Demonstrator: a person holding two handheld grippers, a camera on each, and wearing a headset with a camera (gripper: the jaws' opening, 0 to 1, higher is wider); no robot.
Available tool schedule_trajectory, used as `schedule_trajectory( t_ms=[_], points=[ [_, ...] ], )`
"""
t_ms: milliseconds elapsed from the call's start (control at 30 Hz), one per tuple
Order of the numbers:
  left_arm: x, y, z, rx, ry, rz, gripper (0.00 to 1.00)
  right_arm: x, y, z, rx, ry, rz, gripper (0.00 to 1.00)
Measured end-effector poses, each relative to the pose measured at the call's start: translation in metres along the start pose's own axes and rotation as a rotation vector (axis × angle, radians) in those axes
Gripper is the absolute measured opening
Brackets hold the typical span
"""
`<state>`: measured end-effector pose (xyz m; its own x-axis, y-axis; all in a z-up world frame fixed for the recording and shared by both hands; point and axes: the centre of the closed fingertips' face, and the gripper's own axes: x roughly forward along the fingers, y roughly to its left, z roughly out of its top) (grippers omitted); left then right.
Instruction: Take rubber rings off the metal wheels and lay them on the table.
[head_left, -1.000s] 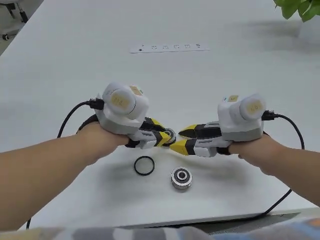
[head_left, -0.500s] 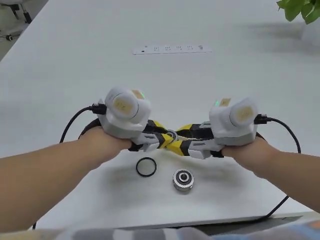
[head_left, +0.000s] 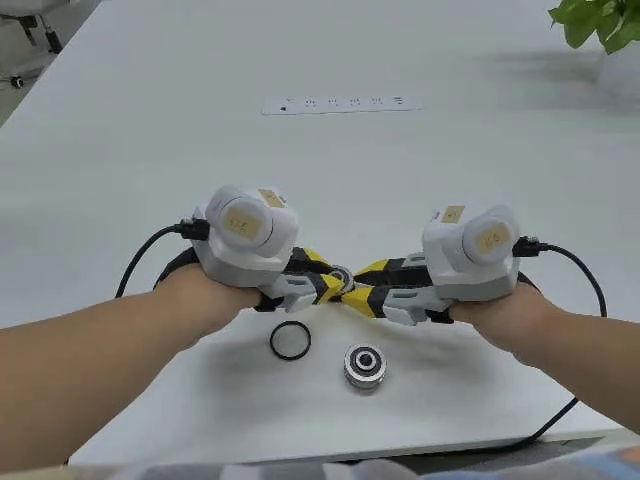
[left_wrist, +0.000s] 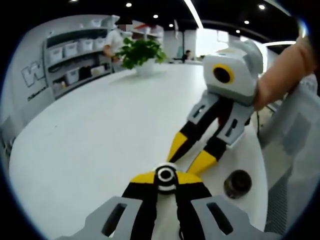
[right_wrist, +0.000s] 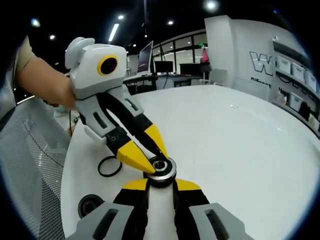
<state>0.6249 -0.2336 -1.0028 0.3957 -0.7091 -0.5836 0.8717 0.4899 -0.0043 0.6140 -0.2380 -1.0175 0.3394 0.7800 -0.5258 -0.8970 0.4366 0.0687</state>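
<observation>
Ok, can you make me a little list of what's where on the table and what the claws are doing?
Left claw: shut on a small round metal wheel, held above the white table
Right claw: jaws apart, tips at that same wheel; grip unclear
Thin black rubber ring: loose, flat on the table, nearer the person than the claws
Second round metal wheel: on the table beside the ring, not touching it

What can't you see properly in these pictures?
Held wheel, head view: mostly covered by yellow fingers.
Whether the right gripper grips the wheel, right gripper view: too close together to tell.
Plant, head view: cut off by the picture's edge.
Power strip markings, head view: too small.
</observation>
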Motion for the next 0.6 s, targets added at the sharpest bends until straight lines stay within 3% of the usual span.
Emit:
schedule_trajectory(
  t_ms=[167,267,500,600],
  points=[
    [0.000,0.000,0.000,-0.004,0.000,0.003,0.13,-0.002,-0.001,-0.002,0.013,0.007,-0.004,0.11],
    [0.000,0.000,0.000,-0.004,0.000,0.003,0.13,-0.004,-0.006,-0.007,0.030,0.026,-0.015,0.00],
    [0.001,-0.001,0.000,-0.004,-0.003,0.001,0.13,-0.009,-0.005,-0.008,0.082,0.015,-0.013,0.01],
    [0.000,-0.001,0.000,-0.005,-0.006,0.001,0.13,-0.011,-0.005,-0.005,0.087,-0.006,-0.008,0.08]
  ],
)
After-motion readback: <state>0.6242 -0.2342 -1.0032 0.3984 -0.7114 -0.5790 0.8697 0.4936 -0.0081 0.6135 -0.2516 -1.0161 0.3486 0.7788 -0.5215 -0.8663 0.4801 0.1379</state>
